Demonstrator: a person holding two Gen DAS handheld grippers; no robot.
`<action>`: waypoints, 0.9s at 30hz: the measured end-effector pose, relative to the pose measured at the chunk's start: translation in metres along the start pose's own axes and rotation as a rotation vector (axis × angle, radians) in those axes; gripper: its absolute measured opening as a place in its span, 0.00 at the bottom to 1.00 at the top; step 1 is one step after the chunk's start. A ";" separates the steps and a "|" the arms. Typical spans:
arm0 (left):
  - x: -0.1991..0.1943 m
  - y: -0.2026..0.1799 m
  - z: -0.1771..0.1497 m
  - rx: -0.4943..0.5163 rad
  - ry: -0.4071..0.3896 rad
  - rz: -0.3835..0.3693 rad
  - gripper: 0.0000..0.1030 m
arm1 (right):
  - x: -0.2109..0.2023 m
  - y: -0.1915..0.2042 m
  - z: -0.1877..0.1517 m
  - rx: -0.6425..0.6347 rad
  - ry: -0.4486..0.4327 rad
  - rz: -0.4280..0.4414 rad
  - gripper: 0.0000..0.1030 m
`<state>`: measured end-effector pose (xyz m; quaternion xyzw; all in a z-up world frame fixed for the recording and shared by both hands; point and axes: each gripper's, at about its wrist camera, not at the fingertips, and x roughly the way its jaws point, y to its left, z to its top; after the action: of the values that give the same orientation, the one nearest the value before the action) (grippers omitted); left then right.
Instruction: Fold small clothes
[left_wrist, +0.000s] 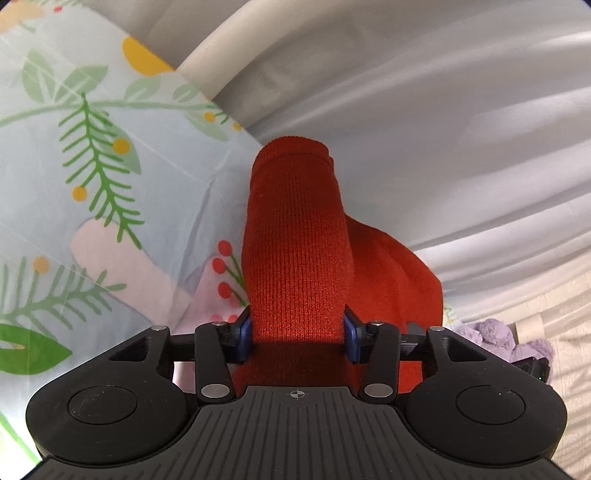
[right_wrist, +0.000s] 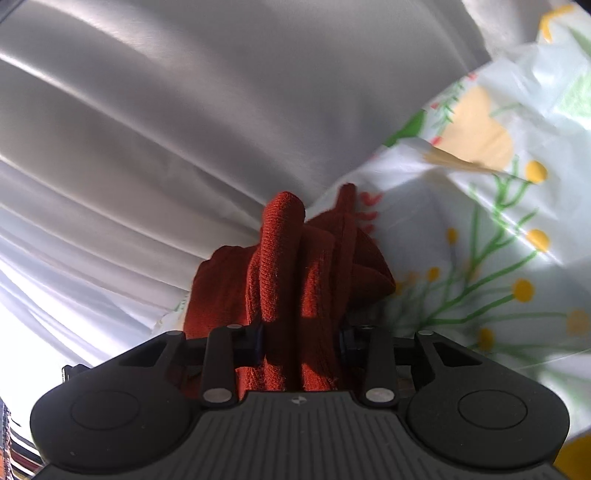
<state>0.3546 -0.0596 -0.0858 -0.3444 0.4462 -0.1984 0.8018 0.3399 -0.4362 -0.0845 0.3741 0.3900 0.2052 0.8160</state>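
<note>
Red ribbed knit, a small garment (left_wrist: 295, 236), bunched and lifted clear of the flowered cloth (left_wrist: 92, 166) on the table. Caught between both tools at once: in the left wrist view, a long smooth tube of the knit running forward from between the blue pads (left_wrist: 245, 332) of the left gripper (left_wrist: 298, 334), both pads pressed against its sides. In the right wrist view, several thick folds of the same knit stacked upright inside the right gripper (right_wrist: 301, 339), jaws clenched on the bundle, pads mostly buried in fabric.

Held this way, most likely, to keep two ends of the piece under tension so that one part can be laid over the other: left side gripping a single layer for steering, right side pinching the gathered layers so they do not spring apart. Angled downward toward the cloth, suggesting a fold about to be set down rather than carried off.

Beyond the knit: pale grey draped fabric (right_wrist: 184, 110) in long soft pleats filling the background of both views. At the lower right edge of the left view, a fluffy lilac item (left_wrist: 506, 336) lying on the table, apart from the red piece, probably waiting its turn.

No brand, label or legible writing anywhere; only a small crosshair mark on each tool's ribbed body.
</note>
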 end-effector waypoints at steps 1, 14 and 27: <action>-0.007 -0.003 0.000 0.001 -0.009 -0.010 0.47 | -0.001 0.010 -0.002 -0.025 -0.002 -0.009 0.31; -0.114 -0.009 -0.031 0.064 -0.067 0.242 0.48 | 0.017 0.090 -0.075 -0.031 0.145 0.027 0.31; -0.128 0.011 -0.002 0.122 -0.288 0.491 0.74 | 0.051 0.163 -0.096 -0.149 -0.062 -0.306 0.47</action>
<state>0.2861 0.0267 -0.0205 -0.2017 0.3850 0.0263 0.9002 0.2885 -0.2577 -0.0236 0.2553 0.4006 0.0951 0.8748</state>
